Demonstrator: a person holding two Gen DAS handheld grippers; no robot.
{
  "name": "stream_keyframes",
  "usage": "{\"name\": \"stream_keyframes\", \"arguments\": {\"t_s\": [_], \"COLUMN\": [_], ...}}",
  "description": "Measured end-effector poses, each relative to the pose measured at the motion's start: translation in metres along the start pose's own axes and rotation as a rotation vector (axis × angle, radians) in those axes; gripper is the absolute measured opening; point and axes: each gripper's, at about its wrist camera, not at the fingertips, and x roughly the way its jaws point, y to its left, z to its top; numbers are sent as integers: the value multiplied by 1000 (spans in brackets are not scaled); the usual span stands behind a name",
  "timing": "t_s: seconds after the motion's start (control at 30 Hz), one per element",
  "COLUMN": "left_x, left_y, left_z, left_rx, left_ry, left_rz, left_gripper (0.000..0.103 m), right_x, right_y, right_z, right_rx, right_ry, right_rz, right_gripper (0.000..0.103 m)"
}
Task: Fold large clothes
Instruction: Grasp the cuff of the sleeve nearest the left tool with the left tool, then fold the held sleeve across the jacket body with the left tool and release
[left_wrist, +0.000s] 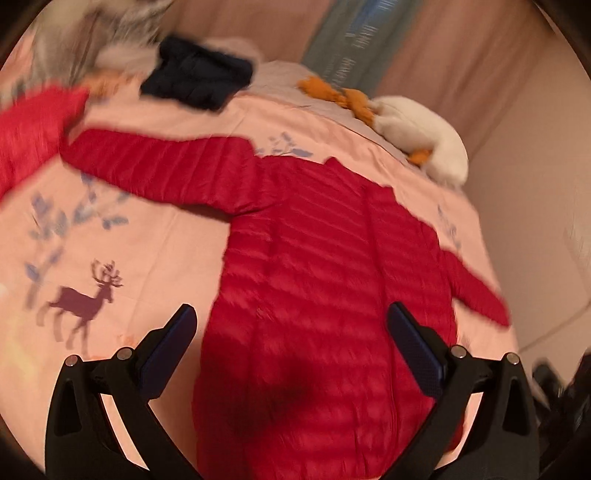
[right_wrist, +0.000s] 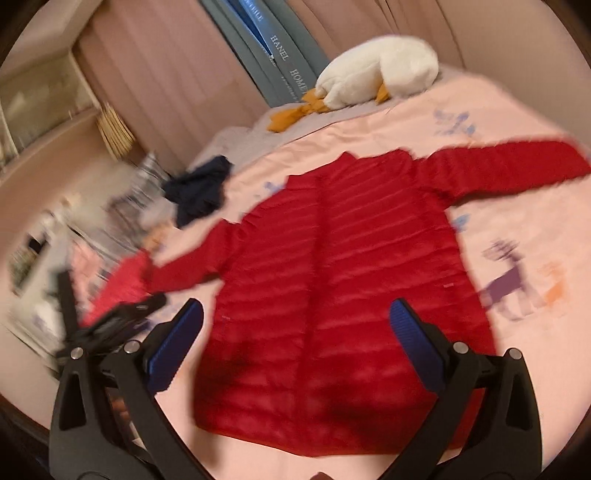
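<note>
While both grippers hover above it, the red quilted puffer jacket lies flat on the pink deer-print bedspread — sleeves spread wide. Left gripper: fingers apart, holding nothing. Right gripper: fingers apart, holding nothing. Also on the bed — a dark navy folded garment and a white plush goose with orange feet.
</note>
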Motion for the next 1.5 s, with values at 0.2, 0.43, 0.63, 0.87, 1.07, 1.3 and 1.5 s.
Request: {"name": "stream_keyframes", "arguments": {"t_s": [0.2, 0.43, 0.63, 0.87, 1.07, 1.3, 1.5], "left_x": [41, 79, 100, 114, 124, 118, 101], "left_y": [116, 230, 277, 288, 283, 299, 291], "left_z": [46, 98, 121, 148, 151, 144, 149], "left_rx": [-354, -640, -749, -738, -697, -731, -738], "left_ry": [-50, -108, -184, -218, -150, -134, -223], "left_rz": [-67, -121, -197, -136, 92, 56, -130], "left_gripper": [102, 102, 102, 102, 33, 5, 3], "right_x": [20, 44, 60, 70, 71, 62, 57], "right_y": [-8, -6, -10, -8, -10, -16, -20], "right_z": [6, 9, 14, 19, 21, 19, 22], "right_rx": [-23, -91, -94, -108, -123, -112, -106], "right_ry": [6, 33, 32, 27, 13, 0, -7], "right_rz": [45, 25, 6, -13, -44, -75, -86], "right_gripper": [101, 101, 101, 101, 101, 101, 101]}}
